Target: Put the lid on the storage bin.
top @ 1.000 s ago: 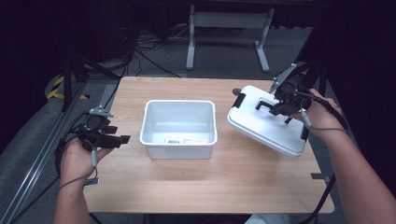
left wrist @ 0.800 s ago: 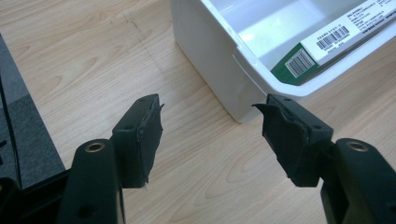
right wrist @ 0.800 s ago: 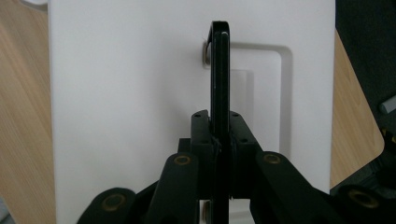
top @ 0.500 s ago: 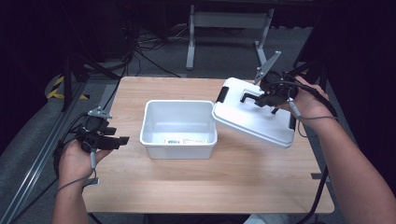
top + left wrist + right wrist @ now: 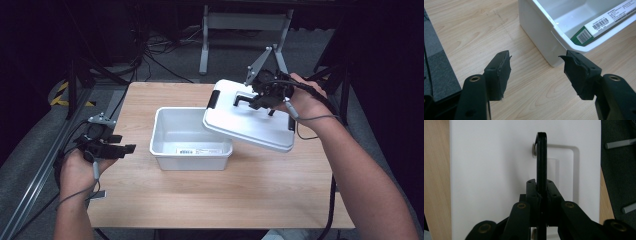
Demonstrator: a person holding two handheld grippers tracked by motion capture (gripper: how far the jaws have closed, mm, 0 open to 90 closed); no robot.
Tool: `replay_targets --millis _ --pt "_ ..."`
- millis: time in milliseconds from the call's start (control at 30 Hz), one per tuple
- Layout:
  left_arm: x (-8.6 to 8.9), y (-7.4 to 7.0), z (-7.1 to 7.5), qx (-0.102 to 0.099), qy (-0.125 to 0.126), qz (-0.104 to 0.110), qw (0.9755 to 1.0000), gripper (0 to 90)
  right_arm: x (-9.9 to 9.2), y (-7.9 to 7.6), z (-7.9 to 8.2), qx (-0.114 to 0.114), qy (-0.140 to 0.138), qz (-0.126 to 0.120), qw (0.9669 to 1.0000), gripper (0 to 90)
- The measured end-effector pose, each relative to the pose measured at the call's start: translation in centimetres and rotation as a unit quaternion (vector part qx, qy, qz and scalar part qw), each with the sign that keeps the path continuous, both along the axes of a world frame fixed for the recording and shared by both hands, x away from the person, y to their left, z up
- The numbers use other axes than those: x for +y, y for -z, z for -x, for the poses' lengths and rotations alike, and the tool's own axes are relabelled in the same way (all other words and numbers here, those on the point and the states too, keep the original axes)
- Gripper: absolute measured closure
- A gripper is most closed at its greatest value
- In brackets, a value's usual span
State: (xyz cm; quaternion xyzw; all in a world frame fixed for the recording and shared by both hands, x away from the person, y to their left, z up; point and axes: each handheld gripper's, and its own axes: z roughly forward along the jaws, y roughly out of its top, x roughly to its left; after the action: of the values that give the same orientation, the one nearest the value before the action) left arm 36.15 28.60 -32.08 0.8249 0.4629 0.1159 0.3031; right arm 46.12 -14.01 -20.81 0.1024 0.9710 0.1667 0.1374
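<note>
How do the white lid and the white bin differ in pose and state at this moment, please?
The lid hangs tilted in the air, partly over the bin's right end, while the bin sits flat on the table. The lid is held by its black handle in the right hand-held gripper; the bin is untouched and open-topped. Both are white plastic.

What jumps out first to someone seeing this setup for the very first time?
A white lid hangs tilted in the air over the right side of an open white bin in the middle of the wooden table. The right gripper is clamped on its black handle. At the left edge, the left gripper waits with jaws open.
</note>
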Motion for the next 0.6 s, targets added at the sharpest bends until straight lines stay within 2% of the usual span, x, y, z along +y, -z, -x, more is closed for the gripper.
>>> replay_targets --millis 100,167,267,333,600 --pt "0.1 0.1 -0.1 0.006 0.005 0.001 1.0 37.5 1.2 0.0 -0.1 0.004 -0.011 -0.002 0.9999 83.9" --pt "0.3 0.1 -0.1 0.011 0.009 -0.006 0.9999 37.3 2.1 -0.1 -0.3 0.001 -0.02 -0.001 0.9998 83.9" --pt "0.5 0.2 -0.1 0.018 0.006 -0.006 0.9998 37.1 3.3 -0.1 -0.6 0.002 -0.032 -0.005 0.9995 83.9" --pt "0.8 0.3 -0.2 0.017 0.008 -0.006 0.9998 37.1 4.2 -0.1 -0.8 0.006 -0.037 -0.01 0.9993 83.9" --pt "1.3 0.2 -0.4 0.014 0.006 0.005 0.9999 37.1 7.5 0.4 -1.3 0.009 -0.061 -0.003 0.9981 83.9"
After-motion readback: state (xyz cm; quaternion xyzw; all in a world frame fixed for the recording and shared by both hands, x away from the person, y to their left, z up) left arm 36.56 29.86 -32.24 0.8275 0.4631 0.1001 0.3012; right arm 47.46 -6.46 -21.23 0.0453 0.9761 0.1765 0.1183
